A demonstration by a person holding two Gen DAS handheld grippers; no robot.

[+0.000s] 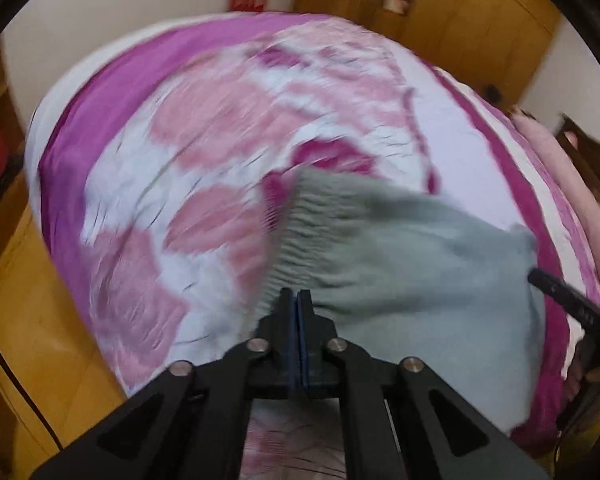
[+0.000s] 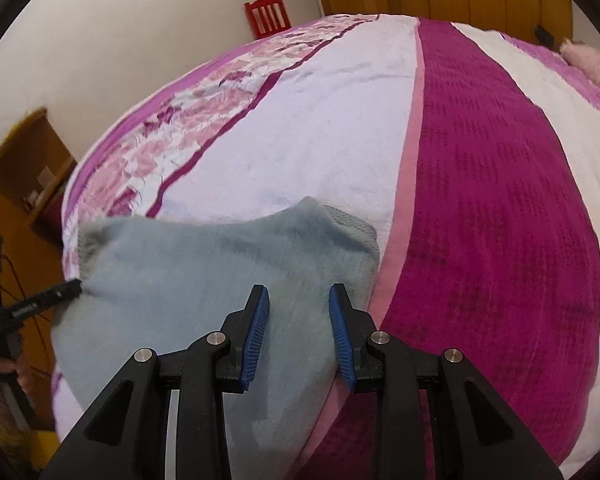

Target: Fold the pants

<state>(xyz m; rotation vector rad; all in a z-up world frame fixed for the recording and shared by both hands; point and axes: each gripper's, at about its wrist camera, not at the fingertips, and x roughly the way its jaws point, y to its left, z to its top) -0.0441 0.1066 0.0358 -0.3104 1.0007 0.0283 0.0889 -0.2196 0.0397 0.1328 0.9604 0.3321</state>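
Observation:
The pale grey-green pants (image 1: 400,264) lie folded into a small bundle on the bed, the gathered waistband (image 1: 300,232) running up from my left gripper. My left gripper (image 1: 298,296) is shut, its tips pinched on the waistband's near end. From the right wrist view the left gripper (image 2: 74,285) meets the left edge of the pants (image 2: 188,280), where the cloth is drawn to a point. My right gripper (image 2: 298,300) hovers over the right part of the bundle, blue pads (image 2: 258,332) apart, cloth beneath them but not pinched. One right finger (image 1: 556,292) shows by the pants' far corner.
The bed carries a pink, white and magenta patterned cover (image 2: 480,200) reaching every side. A pink pillow (image 2: 592,64) lies at the far right corner. Wooden cupboards (image 1: 460,12) stand behind the bed, a red chair (image 2: 268,16) by the white wall, wooden floor (image 1: 32,320) left.

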